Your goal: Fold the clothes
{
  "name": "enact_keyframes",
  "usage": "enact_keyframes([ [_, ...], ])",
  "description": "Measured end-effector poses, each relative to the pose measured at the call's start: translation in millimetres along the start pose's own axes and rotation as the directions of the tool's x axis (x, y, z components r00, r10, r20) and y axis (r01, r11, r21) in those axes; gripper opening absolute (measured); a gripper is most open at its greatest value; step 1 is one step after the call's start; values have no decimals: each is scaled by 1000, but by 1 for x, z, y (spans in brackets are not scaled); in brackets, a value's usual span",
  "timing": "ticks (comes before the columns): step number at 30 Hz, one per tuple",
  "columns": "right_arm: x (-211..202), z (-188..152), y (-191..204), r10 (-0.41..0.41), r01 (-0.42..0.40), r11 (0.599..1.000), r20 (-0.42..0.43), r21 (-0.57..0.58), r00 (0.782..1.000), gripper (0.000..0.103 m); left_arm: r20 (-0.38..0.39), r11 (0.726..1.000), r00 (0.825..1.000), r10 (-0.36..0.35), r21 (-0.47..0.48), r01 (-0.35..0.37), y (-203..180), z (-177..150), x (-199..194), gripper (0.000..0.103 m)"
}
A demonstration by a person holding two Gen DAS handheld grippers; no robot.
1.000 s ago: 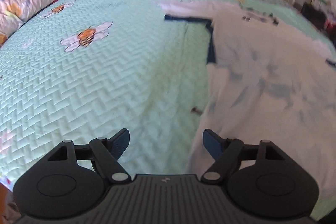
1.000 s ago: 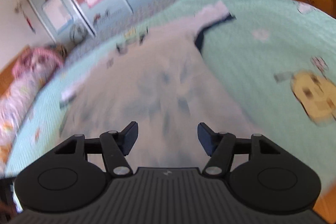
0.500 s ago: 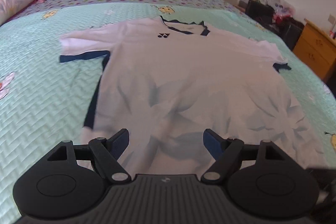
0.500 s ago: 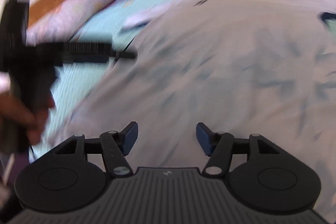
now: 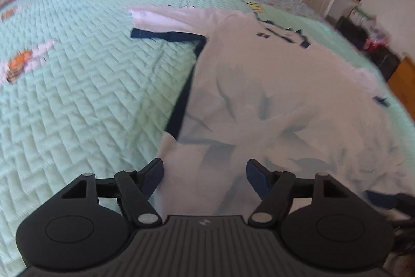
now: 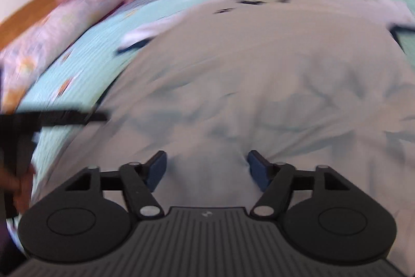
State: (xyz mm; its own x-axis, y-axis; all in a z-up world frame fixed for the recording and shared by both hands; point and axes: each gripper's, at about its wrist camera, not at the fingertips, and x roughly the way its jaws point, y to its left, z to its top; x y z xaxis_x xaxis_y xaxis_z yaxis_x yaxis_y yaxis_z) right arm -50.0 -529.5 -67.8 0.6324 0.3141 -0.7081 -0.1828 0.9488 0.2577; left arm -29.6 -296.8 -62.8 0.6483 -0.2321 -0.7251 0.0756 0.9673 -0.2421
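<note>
Both cameras had swung leftward since half a second before. White sports jersey (image 5: 272,95) lay spread flat on the mint quilt (image 5: 77,95), collar farthest away, hem beneath both grippers. Left gripper (image 5: 205,173) and right gripper (image 6: 206,168) gaped, holding nothing; the left sat nearer the jersey's left edge.

L gripper (image 5: 205,174): matte black plastic body w/ ribbed centre panel, small pale logo mark at its top edge. Two round discs either side, each w/ a raised circular boss. Black linkage arms w/ silver screws/pivot pins lead to the fingers (image 5: 153,173), which carry dark blue pads. R gripper (image 6: 206,168): same build, same ribbed panel, discs, silver pins, blue-padded fingers (image 6: 155,169). A hand (image 6: 22,186) shows blurred at R view's left edge.
</note>
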Motion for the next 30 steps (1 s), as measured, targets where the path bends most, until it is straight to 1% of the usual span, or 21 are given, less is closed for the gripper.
enact_keyframes([
  [1, 2, 7, 2, 5, -5, 1000, 1, 5, 1000, 73, 0, 1000, 1000, -21, -18, 21, -1, 4, 2, 75],
  [3, 5, 24, -15, 33, -35, 994, 21, 101, 999, 72, 0, 997, 998, -62, -53, 62, -2, 12, 6, 75],
  [6, 23, 46, -46, -46, 48, 982, -14, 183, 999, 72, 3, 987, 992, -125, -106, 124, -4, 23, 11, 75],
  [7, 28, 52, -49, -20, 25, 984, -31, 178, 999, 72, 11, 983, 991, -135, -126, 135, -3, 29, 13, 75],
  [9, 35, 62, -55, 25, -16, 980, -46, 197, 999, 72, 52, 970, 991, -121, -207, 130, 8, 43, 24, 75],
  [11, 39, 69, -60, 48, -40, 966, -24, 255, 999, 72, 92, 944, 990, -109, -303, 132, 22, 55, 38, 75],
  [13, 45, 77, -72, 42, -44, 947, 12, 318, 999, 72, 131, 908, 987, -93, -396, 138, 36, 68, 51, 75],
  [15, 53, 83, -79, 21, -34, 931, 40, 364, 999, 72, 168, 862, 983, -72, -485, 146, 50, 80, 65, 74],
  [18, 76, 98, -80, 7, -26, 923, 50, 383, 999, 72, 219, 777, 975, -35, -607, 164, 71, 98, 85, 75],
  [21, 102, 115, -77, 6, -22, 923, 45, 383, 999, 72, 263, 674, 965, 10, -714, 188, 91, 116, 105, 75],
  [22, 103, 117, -73, 4, -22, 924, 47, 381, 999, 72, 274, 646, 961, 25, -739, 193, 97, 121, 110, 74],
  [23, 104, 119, -68, 3, -21, 925, 49, 379, 999, 73, 280, 637, 959, 39, -747, 192, 98, 122, 111, 72],
  [24, 104, 119, -65, 1, -20, 926, 51, 377, 999, 73, 285, 628, 957, 53, -754, 190, 100, 123, 112, 66],
  [26, 91, 108, -72, 3, -25, 925, 59, 380, 998, 73, 292, 615, 953, 77, -766, 185, 104, 125, 114, 37],
  [27, 83, 102, -77, 4, -27, 924, 62, 381, 998, 73, 286, 621, 955, 82, -764, 175, 107, 126, 115, 6],
  [29, 60, 84, -89, 7, -31, 925, 67, 378, 998, 73, 273, 633, 958, 93, -759, 155, 114, 128, 117, 5],
  [30, 49, 76, -93, 8, -33, 927, 69, 375, 998, 73, 266, 650, 959, 100, -747, 140, 116, 131, 118, 5],
])
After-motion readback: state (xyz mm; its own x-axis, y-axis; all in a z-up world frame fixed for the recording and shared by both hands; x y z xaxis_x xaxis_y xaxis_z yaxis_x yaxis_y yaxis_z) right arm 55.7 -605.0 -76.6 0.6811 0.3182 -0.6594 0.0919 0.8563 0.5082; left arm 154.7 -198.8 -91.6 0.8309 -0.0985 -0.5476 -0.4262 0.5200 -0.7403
